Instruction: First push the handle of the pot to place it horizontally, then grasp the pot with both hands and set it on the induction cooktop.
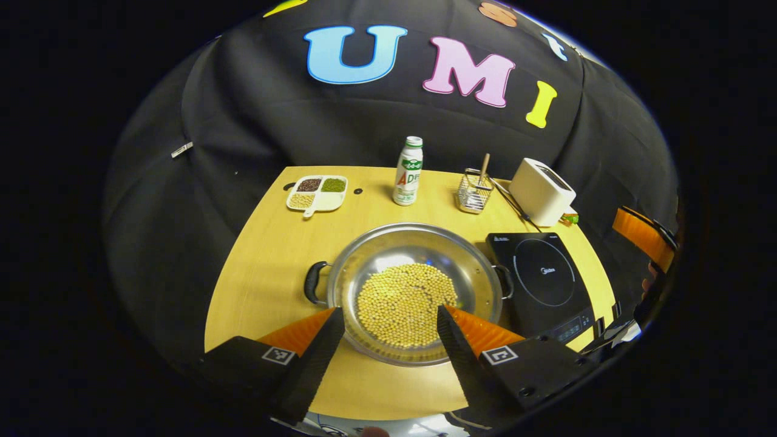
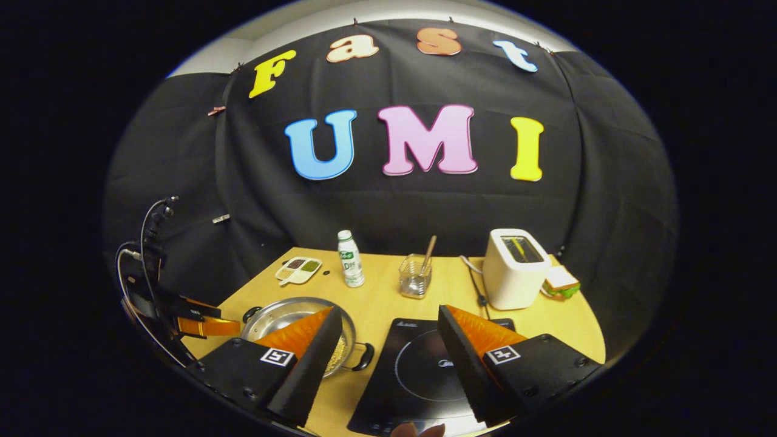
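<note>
Both held above the wooden table, the left gripper and right gripper stand spread, grasping nothing. Between the left fingers lies the round steel pot of yellow beans, beside the black induction cooktop.

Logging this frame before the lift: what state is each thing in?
pot: on table, holds beans, handles sideways
induction cooktop: bare
left gripper: open, empty
right gripper: open, empty
bottle: upright, capped
toaster: upright
divided dish: filled
</note>
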`<state>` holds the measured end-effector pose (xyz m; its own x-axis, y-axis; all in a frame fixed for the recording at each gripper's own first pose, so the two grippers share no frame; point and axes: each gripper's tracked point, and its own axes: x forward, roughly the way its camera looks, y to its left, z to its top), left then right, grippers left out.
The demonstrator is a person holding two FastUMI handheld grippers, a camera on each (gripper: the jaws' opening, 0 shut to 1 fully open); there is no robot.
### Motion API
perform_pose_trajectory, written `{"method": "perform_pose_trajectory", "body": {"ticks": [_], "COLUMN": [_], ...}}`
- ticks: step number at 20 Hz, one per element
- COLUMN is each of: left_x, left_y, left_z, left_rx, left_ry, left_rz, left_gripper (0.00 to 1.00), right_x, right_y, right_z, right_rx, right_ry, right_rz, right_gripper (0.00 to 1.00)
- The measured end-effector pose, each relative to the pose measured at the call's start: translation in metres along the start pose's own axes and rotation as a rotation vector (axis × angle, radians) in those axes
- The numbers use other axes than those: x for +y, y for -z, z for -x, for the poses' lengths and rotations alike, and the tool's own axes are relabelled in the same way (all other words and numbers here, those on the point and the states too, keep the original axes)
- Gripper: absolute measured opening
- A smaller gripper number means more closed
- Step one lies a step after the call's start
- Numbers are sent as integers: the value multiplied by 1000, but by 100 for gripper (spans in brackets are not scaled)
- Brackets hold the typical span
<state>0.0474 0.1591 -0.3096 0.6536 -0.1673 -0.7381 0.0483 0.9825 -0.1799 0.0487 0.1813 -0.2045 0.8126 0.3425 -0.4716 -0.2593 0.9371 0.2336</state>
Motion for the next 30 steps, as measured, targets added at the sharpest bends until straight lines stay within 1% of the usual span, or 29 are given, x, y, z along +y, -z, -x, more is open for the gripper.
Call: {"method": "perform_pose_trajectory", "body": {"ticks": [3, 4, 6, 9, 11, 14, 19, 21, 22, 23, 24, 25, 26, 29, 30], "left_x": [39, 50, 64, 68, 73, 82, 97, 94, 94, 97, 98, 100, 103, 106, 107], "left_y": [2, 2, 3, 10, 15, 22, 29, 30, 30, 31, 32, 32, 31, 31, 32], "left_z": [-24, -35, -54, -90, -111, -135, -158, -159, -160, -159, -159, -157, -157, -158, -158], "left_rx": [24, 34, 52, 98, 145, 194, 242, 239, 237, 238, 240, 242, 242, 242, 246], "left_ry": [-15, -9, 1, 30, 27, 26, -12, 18, 23, 24, 21, 16, 11, 5, 0], "left_rz": [-5, -5, 9, 9, 13, 3, -18, -13, -14, -16, -19, -23, -29, -35, -36], "left_gripper": [96, 96, 96, 95, 95, 95, 93, 83, 74, 73, 67, 70, 68, 66, 63], "right_x": [18, 23, 27, 27, 30, 31, 30, 33, 36, 36, 39, 43, 46, 52, 48], "right_y": [32, 46, 76, 113, 127, 148, 174, 181, 183, 182, 183, 185, 192, 204, 209], "right_z": [-37, -49, -70, -91, -102, -115, -121, -124, -126, -129, -134, -134, -134, -147, -151], "right_rx": [97, 138, 228, 342, 390, 446, 495, 511, 519, 512, 509, 521, 548, 572, 579], "right_ry": [-33, -42, -47, -30, -20, -3, 19, 17, 13, 17, 4, -1, -5, -1, 22], "right_rz": [-35, -48, -70, -107, -135, -153, -164, -173, -177, -174, -173, -174, -170, -151, -130], "right_gripper": [98, 99, 100, 100, 98, 97, 97, 97, 97, 97, 97, 97, 89, 85, 82]}}
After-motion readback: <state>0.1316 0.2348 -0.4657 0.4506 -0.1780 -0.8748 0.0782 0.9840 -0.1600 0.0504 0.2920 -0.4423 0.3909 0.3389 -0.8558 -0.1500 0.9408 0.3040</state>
